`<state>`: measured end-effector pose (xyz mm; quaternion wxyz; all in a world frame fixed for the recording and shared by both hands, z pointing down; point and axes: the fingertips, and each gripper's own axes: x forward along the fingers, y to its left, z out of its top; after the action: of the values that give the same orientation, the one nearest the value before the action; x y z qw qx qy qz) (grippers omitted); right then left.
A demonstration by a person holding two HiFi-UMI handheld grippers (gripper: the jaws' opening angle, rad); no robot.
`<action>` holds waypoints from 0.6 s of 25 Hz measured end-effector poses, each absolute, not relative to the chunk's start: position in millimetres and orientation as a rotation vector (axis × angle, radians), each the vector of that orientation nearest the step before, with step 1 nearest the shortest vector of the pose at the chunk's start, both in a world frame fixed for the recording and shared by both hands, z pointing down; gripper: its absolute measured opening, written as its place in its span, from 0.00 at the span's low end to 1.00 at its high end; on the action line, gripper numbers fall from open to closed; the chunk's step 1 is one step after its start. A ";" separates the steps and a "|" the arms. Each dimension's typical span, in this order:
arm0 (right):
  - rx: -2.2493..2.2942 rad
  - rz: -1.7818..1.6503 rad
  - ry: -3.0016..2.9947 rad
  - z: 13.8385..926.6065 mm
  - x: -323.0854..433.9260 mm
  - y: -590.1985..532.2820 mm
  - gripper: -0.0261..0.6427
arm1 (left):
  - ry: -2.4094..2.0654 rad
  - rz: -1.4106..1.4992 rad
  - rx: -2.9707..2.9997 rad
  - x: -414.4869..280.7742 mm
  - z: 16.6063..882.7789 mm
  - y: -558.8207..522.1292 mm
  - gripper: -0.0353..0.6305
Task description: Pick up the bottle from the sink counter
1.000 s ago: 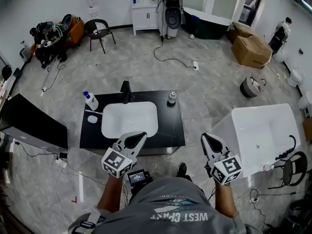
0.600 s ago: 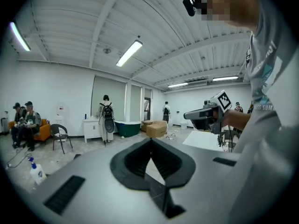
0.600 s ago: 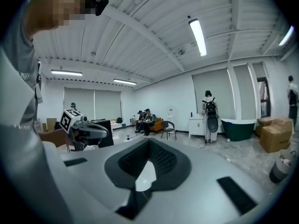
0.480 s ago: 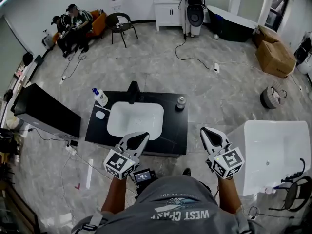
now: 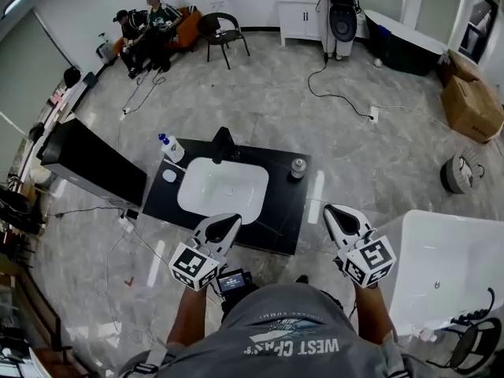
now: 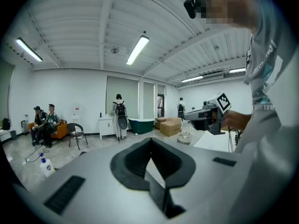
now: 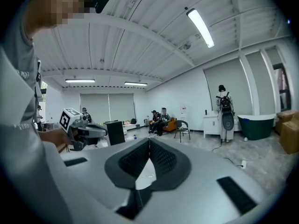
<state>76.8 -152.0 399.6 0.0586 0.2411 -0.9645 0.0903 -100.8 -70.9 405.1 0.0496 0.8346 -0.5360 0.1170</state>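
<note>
A white pump bottle with a blue top [image 5: 172, 148] stands at the back left corner of the black sink counter [image 5: 279, 211]; it also shows low at the left in the left gripper view [image 6: 46, 166]. A small grey capped bottle [image 5: 298, 168] stands at the counter's back right. My left gripper [image 5: 224, 225] hovers over the counter's near edge, shut and empty [image 6: 150, 143]. My right gripper [image 5: 339, 217] hangs off the counter's near right corner, also shut and empty [image 7: 149, 146]. Both are well short of either bottle.
A white basin [image 5: 223, 189] and a black tap [image 5: 223, 143] fill the counter's middle, with a small white disc [image 5: 169, 176] at its left. A black cabinet [image 5: 94, 164] stands to the left, a white tub [image 5: 441, 266] to the right. Two people sit on a sofa [image 5: 150, 22]; cables cross the floor.
The head view has swung round the room: the seated people and the black cabinet have come further into view. Both grippers keep their place in the view and stay shut.
</note>
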 end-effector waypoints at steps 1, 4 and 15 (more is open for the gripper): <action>0.724 0.277 -2.925 400.9 78.4 -154.6 0.04 | -1.639 0.362 2.533 -99.4 406.1 -71.5 0.06; 0.717 0.306 -2.923 407.7 80.1 -160.9 0.04 | -1.629 0.382 2.520 -94.6 409.4 -76.0 0.06; 0.912 0.335 -2.840 412.5 88.2 -176.7 0.04 | -1.441 0.363 2.599 -101.7 434.9 -135.3 0.06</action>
<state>88.2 -176.7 412.5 0.0698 0.3029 -0.9439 0.1115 -101.7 -135.3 434.9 0.0737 0.8657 -0.4801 0.1210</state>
